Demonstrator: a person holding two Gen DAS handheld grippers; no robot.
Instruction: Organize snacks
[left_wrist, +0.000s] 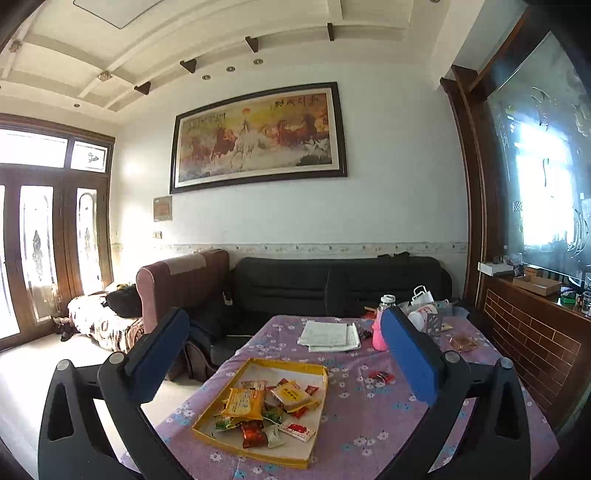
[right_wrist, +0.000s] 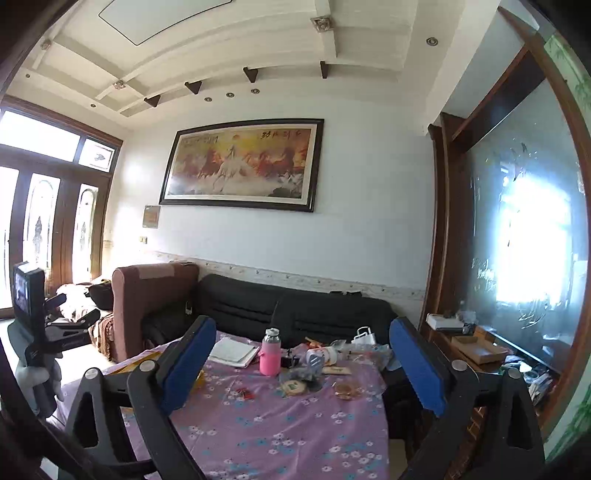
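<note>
The left gripper (left_wrist: 284, 354) hangs above the surface (left_wrist: 369, 424) with its fingers (left_wrist: 410, 354) spread wide and empty. Below it the yellow tray (left_wrist: 236, 373) holds the snack packets (left_wrist: 266, 410) — one red candy (left_wrist: 381, 376) lies loose just beside it. The right gripper (right_wrist: 303, 365) is likewise wide and empty, aimed at a pink bottle (right_wrist: 270, 353) — clutter beyond.

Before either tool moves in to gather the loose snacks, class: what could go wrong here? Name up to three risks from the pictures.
1. The yellow tray lies near the table's left edge; a nudge could slide it off.
2. The pink bottle stands upright among clutter; a sweeping reach may topple it.
3. The small red candies lie flat on the cloth, so the open right tool might snag the tablecloth instead.
</note>
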